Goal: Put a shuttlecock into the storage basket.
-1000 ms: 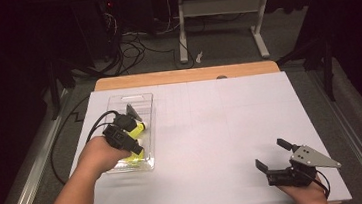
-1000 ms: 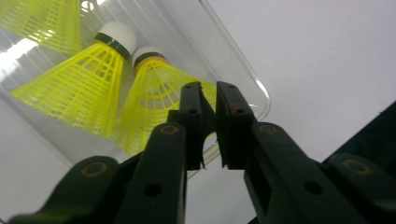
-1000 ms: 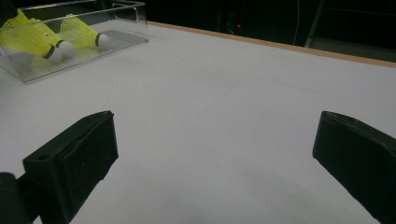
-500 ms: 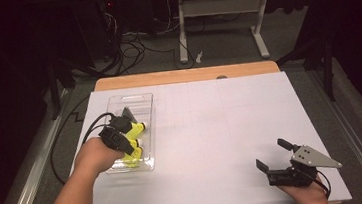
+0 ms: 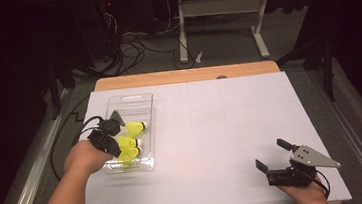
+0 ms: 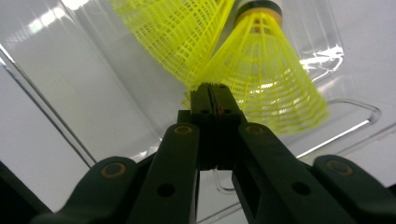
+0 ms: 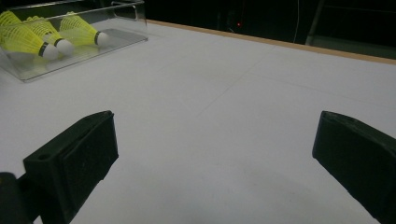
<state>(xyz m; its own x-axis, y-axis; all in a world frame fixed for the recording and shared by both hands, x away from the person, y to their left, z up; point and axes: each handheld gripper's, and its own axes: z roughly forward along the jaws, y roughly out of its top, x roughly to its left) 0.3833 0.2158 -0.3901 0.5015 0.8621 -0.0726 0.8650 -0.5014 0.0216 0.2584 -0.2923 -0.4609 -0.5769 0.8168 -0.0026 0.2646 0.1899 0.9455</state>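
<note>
Yellow shuttlecocks (image 5: 129, 146) with fine mesh skirts and white cork tips lie in a clear, glossy plastic tray (image 5: 141, 102) at the left of the white tabletop (image 5: 212, 129). The left gripper view alone shows the left tongs (image 6: 211, 91) pressed tight on the net rim of one shuttlecock skirt (image 6: 266, 79). The left hand (image 5: 85, 157) reaches in over the tray's near end. The right tongs (image 5: 270, 154) rest near the tabletop's front right edge, jaws spread wide and holding nothing.
</note>
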